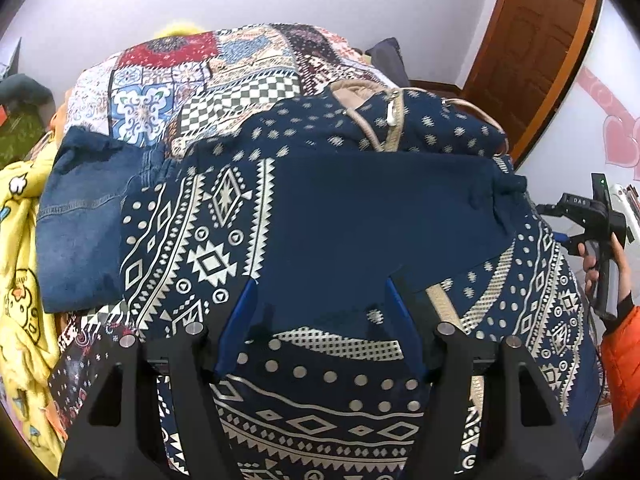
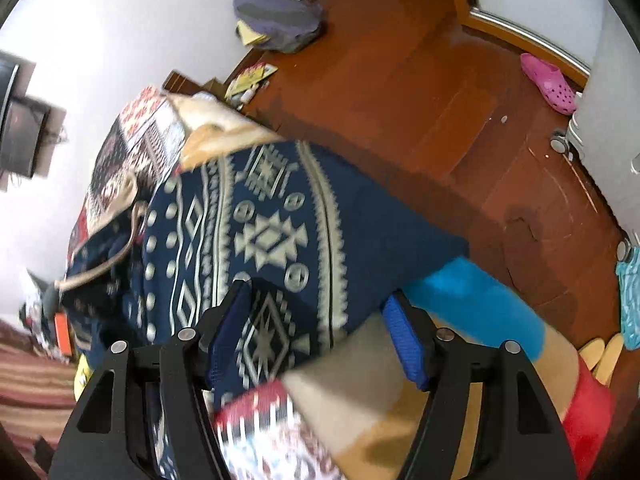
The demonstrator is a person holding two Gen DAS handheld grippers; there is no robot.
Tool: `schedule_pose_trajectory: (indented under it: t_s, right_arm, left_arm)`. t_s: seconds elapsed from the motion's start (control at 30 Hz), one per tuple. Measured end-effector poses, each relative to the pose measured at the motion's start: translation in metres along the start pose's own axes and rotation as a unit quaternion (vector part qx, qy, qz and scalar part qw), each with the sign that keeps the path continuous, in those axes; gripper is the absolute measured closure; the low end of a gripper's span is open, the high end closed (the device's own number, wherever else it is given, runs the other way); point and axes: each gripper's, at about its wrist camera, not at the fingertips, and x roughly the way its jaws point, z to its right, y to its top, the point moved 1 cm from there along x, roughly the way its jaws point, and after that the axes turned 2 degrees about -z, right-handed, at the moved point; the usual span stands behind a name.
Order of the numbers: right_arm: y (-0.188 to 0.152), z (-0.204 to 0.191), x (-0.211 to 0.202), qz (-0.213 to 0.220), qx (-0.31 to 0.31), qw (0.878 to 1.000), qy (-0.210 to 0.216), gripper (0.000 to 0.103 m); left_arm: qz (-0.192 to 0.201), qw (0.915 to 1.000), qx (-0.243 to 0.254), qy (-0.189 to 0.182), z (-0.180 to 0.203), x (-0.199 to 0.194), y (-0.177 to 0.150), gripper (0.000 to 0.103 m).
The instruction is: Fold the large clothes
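Note:
A navy hooded jacket (image 1: 208, 240) with a cream geometric pattern lies spread on the bed, its hood and zip (image 1: 392, 120) at the far end. A plain navy panel of it (image 1: 360, 208) is folded across the middle. My left gripper (image 1: 322, 292) hovers over the near part of the jacket, blue pads apart and gripping nothing. My right gripper (image 2: 316, 296) stands open at the bed's side over the jacket (image 2: 272, 236). A corner of the cloth lies between its fingers, with the pads clear of it. A hand (image 1: 600, 264) in an orange sleeve holds the right gripper's handle.
The patchwork bedspread (image 1: 200, 76) lies under the jacket, with folded jeans (image 1: 80, 220) and a yellow duck blanket (image 1: 20, 280) to the left. A wooden door (image 1: 532, 40) stands behind. Beside the bed are the wooden floor (image 2: 440, 100), a pink clog (image 2: 548, 84) and a bright blue cloth (image 2: 472, 300).

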Motion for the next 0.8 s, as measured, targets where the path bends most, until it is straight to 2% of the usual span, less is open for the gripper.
schedule_pose_trajectory:
  t_s: [0.1,0.2,0.27,0.33,0.47,0.53,0.63,0.8]
  right_arm:
    - [0.006,-0.007,0.003,0.026,-0.016,0.999,-0.023,0.046]
    - [0.008,-0.02,0.001,0.049,-0.041,0.997,-0.048,0.066]
    - [0.009,-0.025,-0.003,0.061,-0.057,0.994,-0.065,0.085]
    - [0.007,-0.033,-0.013,0.077,-0.074,0.991,-0.076,0.091]
    - [-0.001,-0.046,-0.046,0.114,-0.112,0.985,-0.07,0.092]
    - [-0.009,-0.06,-0.073,0.146,-0.142,0.977,-0.062,0.092]
    - [-0.022,-0.082,-0.11,0.183,-0.181,0.966,-0.033,0.093]
    - [-0.053,-0.134,-0.149,0.208,-0.248,0.946,0.013,0.095]
  left_arm:
    - [-0.005,1.0,-0.006,0.001,-0.005,0.002,-0.004,0.038]
    - [-0.007,0.9999,-0.004,0.007,-0.007,0.002,-0.01,0.038]
    - [-0.008,0.9999,-0.001,0.015,-0.008,0.002,-0.012,0.038]
    - [-0.008,0.9998,0.0,0.018,-0.008,0.0,-0.014,0.038]
    - [-0.004,0.9999,-0.005,0.015,-0.009,-0.007,-0.014,0.038]
    - [0.0,0.9999,-0.006,0.014,-0.009,-0.012,-0.014,0.038]
    - [0.007,0.9999,-0.006,0.008,-0.006,-0.02,-0.014,0.038]
    - [0.017,0.9998,0.003,0.006,0.001,-0.031,-0.016,0.038]
